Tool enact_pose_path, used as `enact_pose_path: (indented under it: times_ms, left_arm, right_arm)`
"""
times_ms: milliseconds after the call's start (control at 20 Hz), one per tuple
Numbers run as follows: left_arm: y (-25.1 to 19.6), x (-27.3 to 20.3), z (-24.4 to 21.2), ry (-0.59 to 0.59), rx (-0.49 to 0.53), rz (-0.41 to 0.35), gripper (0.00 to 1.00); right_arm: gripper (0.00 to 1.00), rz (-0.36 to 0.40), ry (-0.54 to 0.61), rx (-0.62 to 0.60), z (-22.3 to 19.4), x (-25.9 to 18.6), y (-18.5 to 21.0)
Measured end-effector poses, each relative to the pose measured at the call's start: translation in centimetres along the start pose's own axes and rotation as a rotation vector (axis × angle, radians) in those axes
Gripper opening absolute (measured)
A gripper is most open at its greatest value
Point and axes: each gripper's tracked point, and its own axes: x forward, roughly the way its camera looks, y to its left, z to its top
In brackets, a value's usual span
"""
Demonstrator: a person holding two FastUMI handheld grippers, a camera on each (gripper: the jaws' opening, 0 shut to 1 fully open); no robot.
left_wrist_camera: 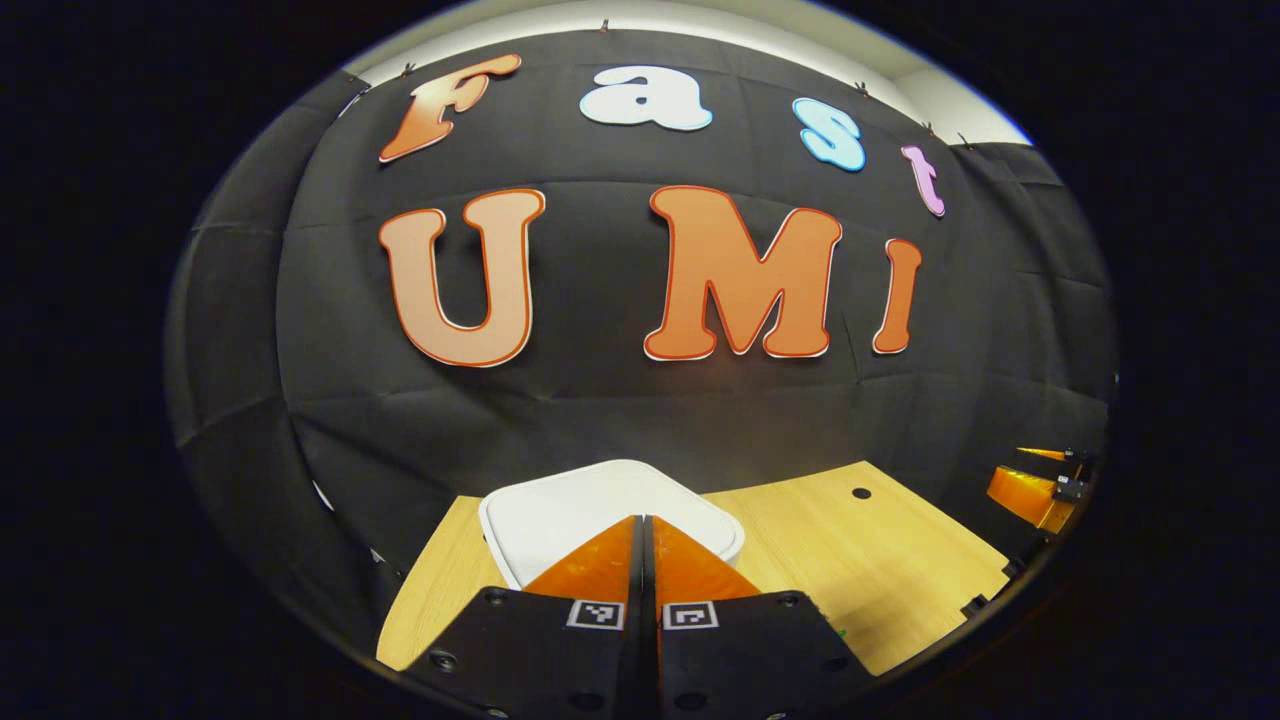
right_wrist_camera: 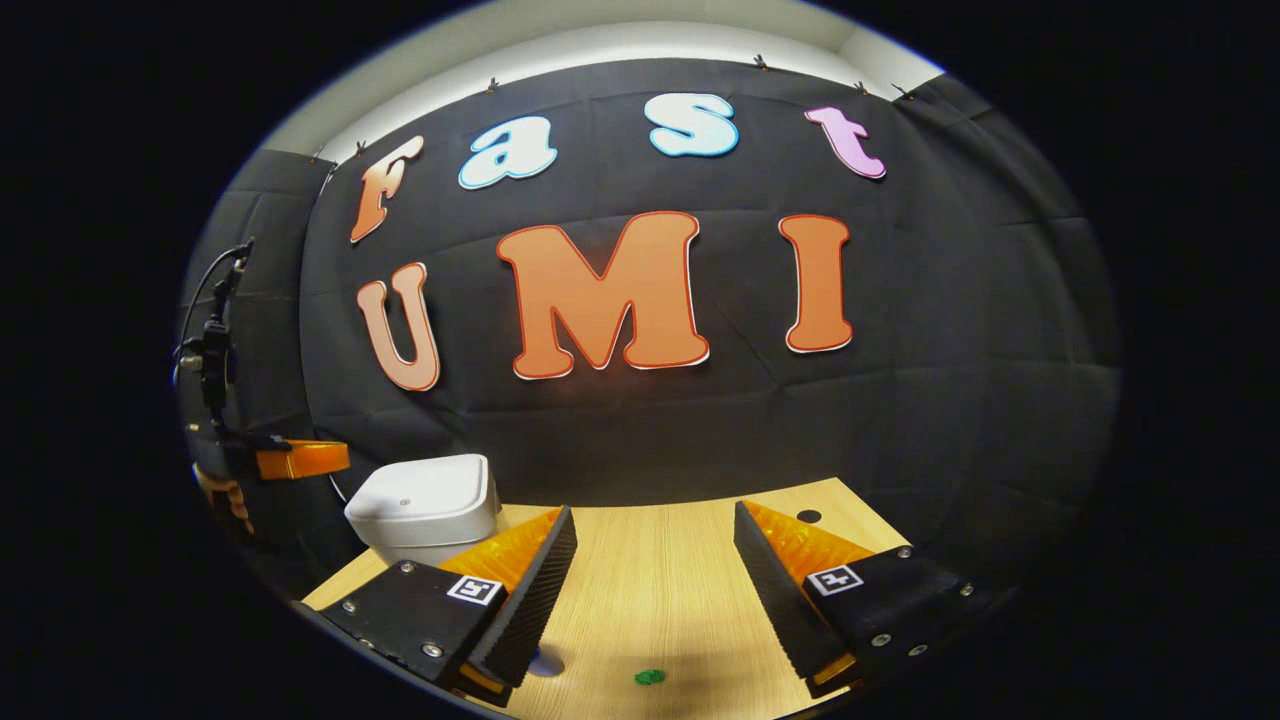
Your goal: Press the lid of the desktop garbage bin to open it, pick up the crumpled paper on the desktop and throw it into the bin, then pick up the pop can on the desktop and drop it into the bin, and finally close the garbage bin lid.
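Two claws: left claw [left_wrist_camera: 645,530] pressed closed above the smooth rounded-square bin lid [left_wrist_camera: 560,510], right claw [right_wrist_camera: 655,560] wide apart, empty.

A black cloth wall [right_wrist_camera: 700,440] hangs wrinkled across the back of the booth, pinned along its top edge by small clips. Above it, at twelve o'clock, runs a strip of pale wall [right_wrist_camera: 600,40], brightly lit. Black cloth side panels [left_wrist_camera: 230,330] close in at nine and three o'clock. Down at six o'clock sits a light wooden table [right_wrist_camera: 660,560], with a small dark round hole [left_wrist_camera: 861,493] near its far edge.
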Motion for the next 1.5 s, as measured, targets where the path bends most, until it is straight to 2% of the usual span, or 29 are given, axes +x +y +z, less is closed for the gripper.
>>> enact_pose_path:
  times_ms: [200,400,550,900,1050,1300,1500]
  left_arm:
    - [1.5,2.4,-0.8,0.092,-0.002,-0.026,0.00]
    - [0.7,4.6,-3.8,0.199,-0.051,-0.097,0.00]
    - [0.4,5.8,-5.5,0.251,-0.087,-0.114,0.00]
    - [0.1,5.9,-8.1,0.314,-0.031,-0.123,0.00]
    - [0.1,6.4,-8.4,0.335,-0.013,-0.122,0.00]
    - [0.2,6.6,-8.7,0.292,-0.153,-0.135,0.01]
    - [0.3,6.5,-8.1,0.222,-0.148,-0.118,0.01]
  right_arm:
    - [0.95,-0.014,0.012,-0.004,-0.5,-0.2,-0.8]
    - [0.95,-0.044,0.029,0.006,-1.2,-0.5,-2.2]
    - [0.95,-0.064,0.035,0.000,-1.5,-0.7,-2.9]
    - [0.95,-0.088,0.053,0.014,-2.2,-1.4,-3.9]
    - [0.95,-0.100,0.060,-0.017,-2.4,-1.5,-4.1]
    - [0.95,-0.079,0.088,-0.013,-3.6,-1.8,-3.3]
    - [0.95,-0.070,0.084,0.016,-3.2,-1.9,-3.4]
